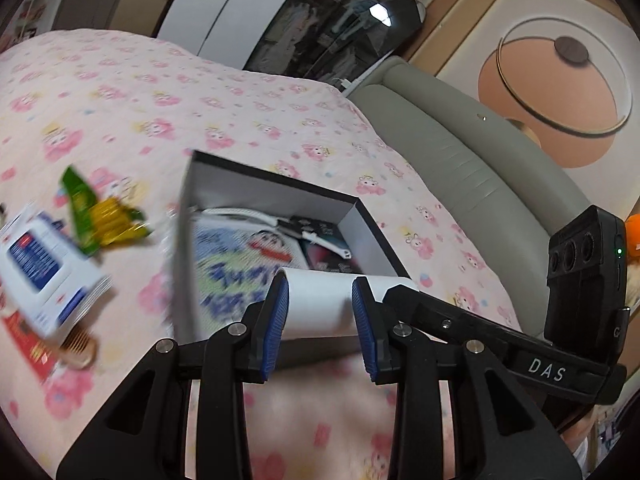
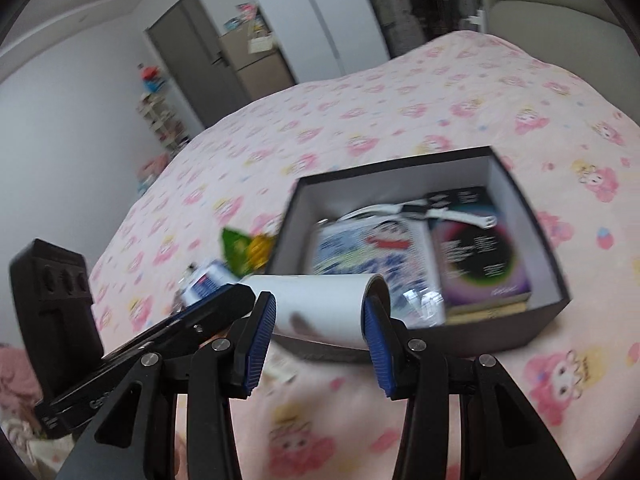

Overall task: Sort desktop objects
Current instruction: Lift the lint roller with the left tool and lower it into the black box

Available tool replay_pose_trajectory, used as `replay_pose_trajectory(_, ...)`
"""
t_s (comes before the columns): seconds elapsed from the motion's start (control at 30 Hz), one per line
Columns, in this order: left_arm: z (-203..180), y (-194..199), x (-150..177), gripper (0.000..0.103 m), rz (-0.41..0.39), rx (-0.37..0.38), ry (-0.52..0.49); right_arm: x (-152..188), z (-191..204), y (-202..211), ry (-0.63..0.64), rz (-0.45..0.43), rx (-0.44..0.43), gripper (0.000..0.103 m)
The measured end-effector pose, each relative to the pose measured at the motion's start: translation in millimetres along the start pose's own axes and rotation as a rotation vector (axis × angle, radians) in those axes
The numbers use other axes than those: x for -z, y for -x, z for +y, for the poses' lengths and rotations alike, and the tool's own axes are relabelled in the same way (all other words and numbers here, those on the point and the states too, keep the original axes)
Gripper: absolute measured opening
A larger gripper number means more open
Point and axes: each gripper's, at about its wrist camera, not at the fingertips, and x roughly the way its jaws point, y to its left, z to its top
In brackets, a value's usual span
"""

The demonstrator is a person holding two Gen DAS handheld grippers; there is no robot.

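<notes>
A white roll [image 1: 320,304] is held crosswise by both grippers over the near edge of an open dark box [image 1: 360,204]. My left gripper [image 1: 320,312] is shut on one part of the roll. My right gripper [image 2: 318,320] is shut on the roll [image 2: 320,304] near its open end. The box [image 2: 520,316] holds a cartoon-print pack [image 2: 368,252], a dark booklet [image 2: 480,260] and a white band [image 2: 420,210]. A green and yellow packet [image 1: 100,216] and a white and blue box [image 1: 44,268] lie on the bed, left of the box.
A pink cartoon-print bedspread [image 1: 240,92] covers the bed. A grey padded headboard [image 1: 460,148] runs along the right. A red pack [image 1: 28,344] and a wooden comb [image 1: 78,350] lie at the left. A wardrobe and door [image 2: 192,44] stand beyond the bed.
</notes>
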Motion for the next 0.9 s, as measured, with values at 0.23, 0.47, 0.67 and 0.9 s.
replay_pose_trajectory(0.23, -10.2, -58.4, -10.9, 0.034, 0.088, -0.03, 0.016, -17.3, -51.7, -26.8, -0.07, 0.027, 0.03, 0.041)
replay_pose_trajectory(0.47, -13.1, -77.7, 0.1, 0.034, 0.15, -0.069, -0.005, -12.9, -79.7, -52.7, -0.119, 0.106, 0.028, 0.041)
replay_pose_trajectory(0.67, -10.1, -80.3, 8.9, 0.034, 0.171, -0.078, 0.018, -2.1, -86.4, -55.2, -0.143, 0.12, 0.029, 0.041)
replay_pose_trajectory(0.9, -9.3, -71.4, 15.6, 0.034, 0.171, -0.095, 0.028, -1.8, -77.0, -45.3, -0.117, 0.12, 0.08, 0.044)
